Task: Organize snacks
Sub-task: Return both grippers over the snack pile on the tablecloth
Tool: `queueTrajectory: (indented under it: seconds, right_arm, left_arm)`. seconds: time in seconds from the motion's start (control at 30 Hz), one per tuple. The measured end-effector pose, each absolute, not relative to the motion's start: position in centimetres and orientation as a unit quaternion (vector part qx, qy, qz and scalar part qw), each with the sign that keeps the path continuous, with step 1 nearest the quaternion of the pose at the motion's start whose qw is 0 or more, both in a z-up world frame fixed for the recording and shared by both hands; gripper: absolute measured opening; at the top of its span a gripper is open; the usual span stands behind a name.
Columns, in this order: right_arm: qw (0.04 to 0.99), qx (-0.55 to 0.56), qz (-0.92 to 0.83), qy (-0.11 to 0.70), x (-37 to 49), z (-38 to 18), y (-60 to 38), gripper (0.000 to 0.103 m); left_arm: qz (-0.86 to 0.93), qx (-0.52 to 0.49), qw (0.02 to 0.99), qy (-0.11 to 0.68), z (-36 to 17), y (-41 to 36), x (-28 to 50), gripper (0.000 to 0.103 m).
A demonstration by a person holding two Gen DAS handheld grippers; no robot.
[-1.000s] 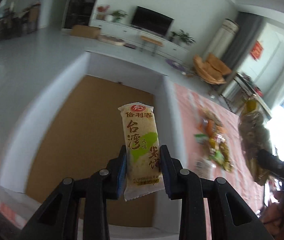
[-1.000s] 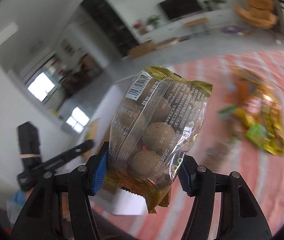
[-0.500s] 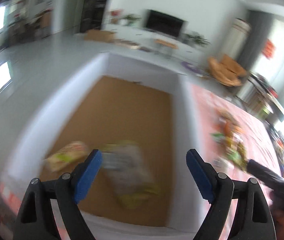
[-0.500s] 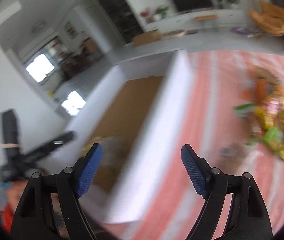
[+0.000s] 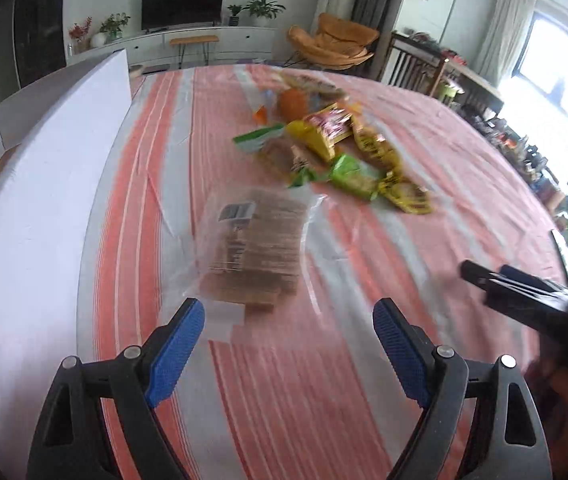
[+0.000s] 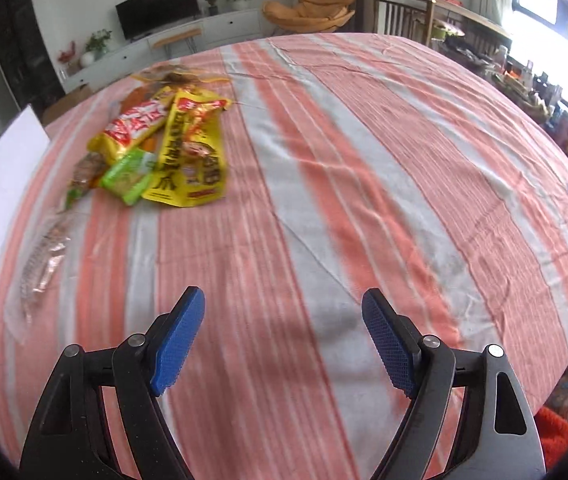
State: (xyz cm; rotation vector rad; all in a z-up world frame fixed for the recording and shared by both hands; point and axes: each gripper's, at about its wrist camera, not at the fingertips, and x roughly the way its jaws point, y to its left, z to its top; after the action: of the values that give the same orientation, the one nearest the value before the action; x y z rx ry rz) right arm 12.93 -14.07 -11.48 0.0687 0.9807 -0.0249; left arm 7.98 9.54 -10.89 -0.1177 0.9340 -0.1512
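Now the snack pile [image 5: 336, 148] lies on the striped tablecloth [image 5: 424, 132], at about twelve o'clock from the left gripper [image 5: 288, 344] and well apart from it. A clear bag of brown wafers [image 5: 256, 248] rests just ahead of that gripper, between it and the pile. In the right wrist view the pile [image 6: 164, 144] sits at ten o'clock from the right gripper [image 6: 284, 340], far off. Both grippers stand wide apart, blue pads bare, nothing between them. The white box wall [image 5: 44, 200] runs along at nine o'clock of the left gripper.
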Motion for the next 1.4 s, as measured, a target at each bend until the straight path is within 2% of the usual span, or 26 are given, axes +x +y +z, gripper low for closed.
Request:
queueTrajectory:
  seconds: [0.17,0.3,0.47,0.67,1.4]
  right_arm:
    - [0.892,0.007,-0.01,0.452,11.2,-11.7,-14.4,0.086]
    - [0.895,0.009,-0.003,0.446,10.3,-11.5,-14.6,0.088]
    - [0.895,0.004,0.001,0.446,9.9,-11.6,-14.3,0.089]
    - [0.896,0.002,0.002,0.445,9.9,-11.6,-14.2,0.091]
    - [0.896,0.002,0.002,0.444,9.9,-11.6,-14.2,0.092]
  left_arm:
    - [-0.056,-0.046,0.891,0.449,-13.6,9.8,7.8,0.087]
    - [-0.047,-0.037,0.895,0.443,-13.7,10.1,6.6,0.09]
    - [-0.065,-0.056,0.893,0.441,-13.4,10.6,6.7,0.101]
    - [-0.08,-0.081,0.895,0.431,-13.1,11.2,6.4,0.102]
    - [-0.078,-0.076,0.895,0.433,-13.3,11.0,6.6,0.103]
